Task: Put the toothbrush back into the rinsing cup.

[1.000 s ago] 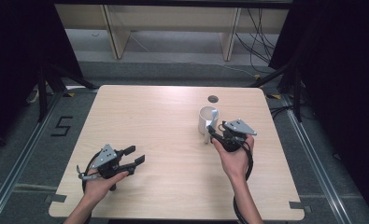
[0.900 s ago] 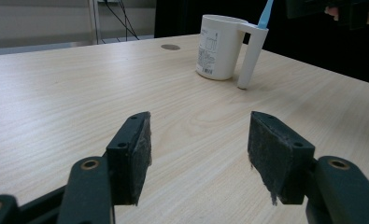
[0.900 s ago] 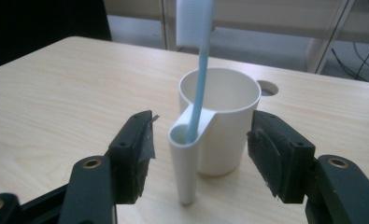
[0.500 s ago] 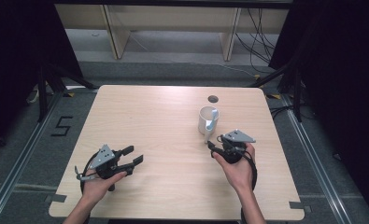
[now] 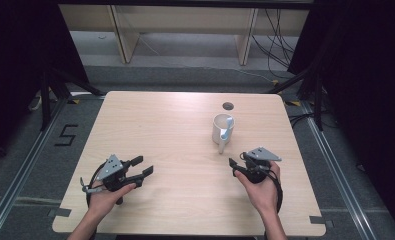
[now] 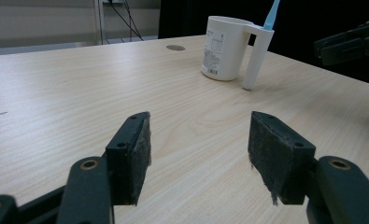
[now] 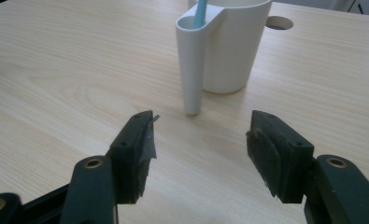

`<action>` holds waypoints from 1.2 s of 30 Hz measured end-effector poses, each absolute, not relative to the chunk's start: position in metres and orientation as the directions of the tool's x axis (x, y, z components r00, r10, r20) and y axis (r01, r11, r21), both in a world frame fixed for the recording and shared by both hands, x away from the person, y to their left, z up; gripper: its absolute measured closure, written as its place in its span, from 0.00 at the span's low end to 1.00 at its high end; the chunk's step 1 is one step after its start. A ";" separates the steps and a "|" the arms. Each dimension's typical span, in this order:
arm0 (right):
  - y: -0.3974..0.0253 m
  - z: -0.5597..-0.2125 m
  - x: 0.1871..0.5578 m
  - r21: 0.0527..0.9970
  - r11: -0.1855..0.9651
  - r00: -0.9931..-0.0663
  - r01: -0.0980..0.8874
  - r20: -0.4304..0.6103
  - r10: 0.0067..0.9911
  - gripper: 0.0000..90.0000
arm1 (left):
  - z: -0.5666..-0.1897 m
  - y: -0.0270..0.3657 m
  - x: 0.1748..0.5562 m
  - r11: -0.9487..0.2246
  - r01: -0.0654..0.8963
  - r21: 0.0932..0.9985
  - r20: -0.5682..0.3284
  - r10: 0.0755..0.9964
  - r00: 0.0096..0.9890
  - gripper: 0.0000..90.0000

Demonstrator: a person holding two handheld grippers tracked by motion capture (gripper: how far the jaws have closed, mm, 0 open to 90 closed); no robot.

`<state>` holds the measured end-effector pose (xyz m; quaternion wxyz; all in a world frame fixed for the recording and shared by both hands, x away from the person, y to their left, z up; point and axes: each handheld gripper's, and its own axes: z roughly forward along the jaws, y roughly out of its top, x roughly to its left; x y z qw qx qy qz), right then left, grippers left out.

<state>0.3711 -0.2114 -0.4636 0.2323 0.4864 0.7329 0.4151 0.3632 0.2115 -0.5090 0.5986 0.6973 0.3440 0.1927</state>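
Bench [image 5: 175,130]: pale wood, with a round hole [image 5: 228,106] near the far edge.
Mug [image 5: 220,127]: white, upright on the right half of the bench, just this side of the hole; a tall tube-shaped holder [image 7: 191,65] joins its side and reaches down to the bench.
Toothbrush [image 7: 200,11]: light blue, standing in the holder, leaning a little.
Right gripper [image 5: 237,165]: fingers spread wide and empty, near the mug on the person's side and aimed at the holder, apart from it.
Left gripper [image 5: 141,167]: fingers parted, holding nothing, low over the left front of the bench, well apart from the mug.
Handling, mug: probably rigid, smooth and fairly light; could slip or tip. Clamp across the holder or the rim wall.
Handling, toothbrush: likely thin, light and loose; pinch the handle above the holder and lift straight up.
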 end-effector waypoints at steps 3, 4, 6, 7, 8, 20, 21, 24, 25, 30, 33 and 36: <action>-0.218 -0.467 0.369 0.848 0.203 -0.435 0.489 0.035 0.900 0.47 | -0.509 0.212 0.364 -0.046 0.248 0.968 -0.142 0.713 0.687 0.43; -0.217 -0.468 0.367 0.840 0.165 -0.412 0.516 0.074 0.908 0.47 | -0.509 0.212 0.364 -0.046 0.249 0.967 -0.143 0.714 0.686 0.43; -0.221 -0.470 0.364 0.837 0.161 -0.400 0.524 0.075 0.914 0.47 | -0.509 0.212 0.363 -0.050 0.254 0.966 -0.142 0.718 0.682 0.43; -0.225 -0.471 0.364 0.842 0.182 -0.404 0.507 0.046 0.914 0.47 | -0.509 0.212 0.363 -0.060 0.257 0.965 -0.136 0.722 0.679 0.43; -0.224 -0.473 0.362 0.834 0.145 -0.381 0.533 0.083 0.921 0.47 | -0.508 0.212 0.362 -0.063 0.255 0.965 -0.132 0.723 0.678 0.43; -0.248 -0.484 0.351 0.856 0.137 -0.356 0.498 0.057 0.933 0.49 | -0.507 0.214 0.363 -0.048 0.243 0.969 -0.135 0.721 0.680 0.43; -0.249 -0.484 0.350 0.859 0.120 -0.353 0.498 0.074 0.933 0.49 | -0.506 0.215 0.362 -0.057 0.253 0.966 -0.133 0.729 0.672 0.43; -0.253 -0.485 0.347 0.865 0.112 -0.342 0.490 0.072 0.937 0.50 | -0.506 0.215 0.363 -0.055 0.253 0.966 -0.135 0.728 0.672 0.43; -0.254 -0.486 0.346 0.863 0.108 -0.343 0.494 0.079 0.936 0.50 | -0.506 0.215 0.362 -0.055 0.252 0.966 -0.135 0.727 0.673 0.43; -0.259 -0.489 0.341 0.868 0.100 -0.323 0.487 0.073 0.943 0.49 | -0.506 0.216 0.363 -0.055 0.251 0.966 -0.133 0.729 0.672 0.43; -0.260 -0.489 0.334 0.845 0.052 -0.283 0.532 0.119 0.952 0.50 | -0.507 0.217 0.364 -0.038 0.243 0.969 -0.140 0.727 0.673 0.43; -0.268 -0.494 0.335 0.869 0.077 -0.293 0.488 0.080 0.953 0.50 | -0.507 0.218 0.363 -0.049 0.253 0.966 -0.138 0.733 0.667 0.43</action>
